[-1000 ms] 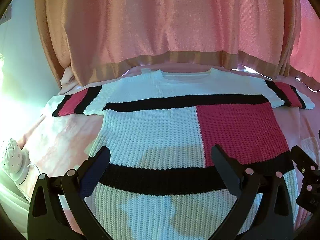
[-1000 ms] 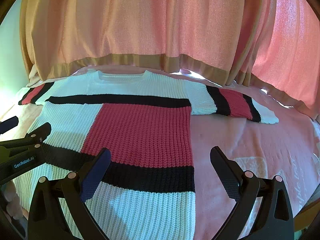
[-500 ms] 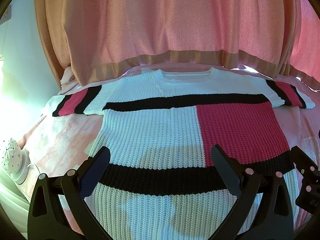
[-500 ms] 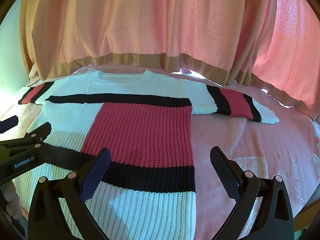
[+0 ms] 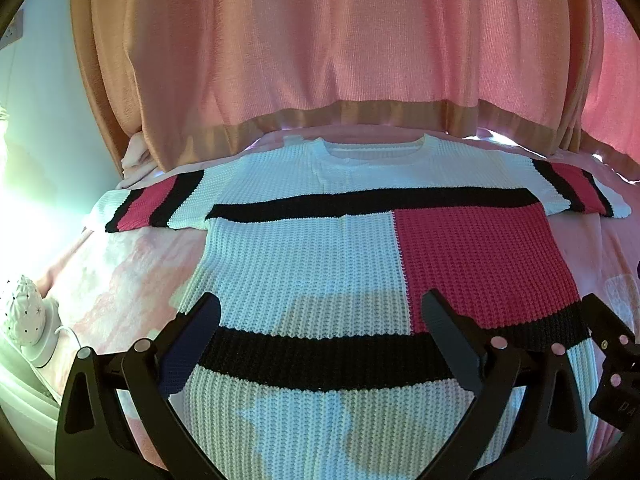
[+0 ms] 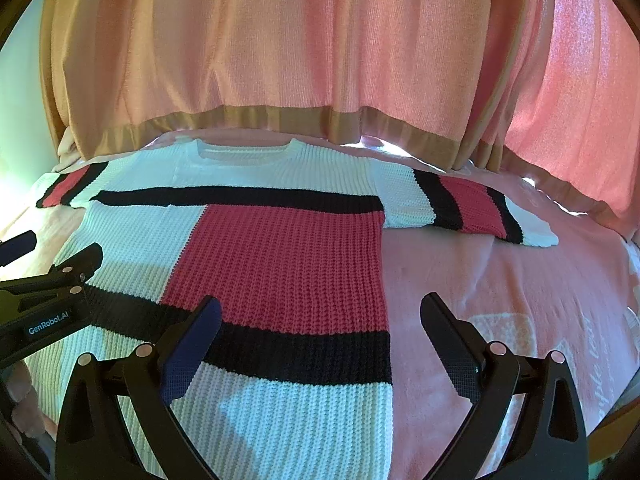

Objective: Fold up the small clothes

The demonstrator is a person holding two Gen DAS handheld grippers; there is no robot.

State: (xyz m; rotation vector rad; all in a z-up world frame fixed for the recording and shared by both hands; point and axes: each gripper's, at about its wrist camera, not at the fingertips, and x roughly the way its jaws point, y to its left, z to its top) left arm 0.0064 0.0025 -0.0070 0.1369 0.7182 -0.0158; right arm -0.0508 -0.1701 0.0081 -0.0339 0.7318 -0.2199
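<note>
A short-sleeved knitted sweater in white, black and pinkish-red blocks (image 5: pixel 320 248) (image 6: pixel 256 248) is laid flat, front up, on a pink bedspread (image 5: pixel 120 276) (image 6: pixel 500 280). Its neckline is turned toward a salmon-pink curtain with a tan hem band (image 5: pixel 340 60) (image 6: pixel 300 52), and both sleeves are spread straight out to the sides. No fold is seen in the body or the sleeves; the hem end lies nearest the cameras.

The left gripper (image 5: pixel 320 320) is held above the lower part of the sweater, over the black band, with its jaws spread wide and nothing between them. The right gripper (image 6: pixel 320 320) is held over the sweater's right side edge, one finger above the knit and the other above the bare bedspread; its jaws are likewise spread wide and empty. Whether either gripper touches the fabric cannot be told.

In the left wrist view, a white dotted lamp-like object (image 5: pixel 24 316) on a white base is noted beside the bed at the left edge.
</note>
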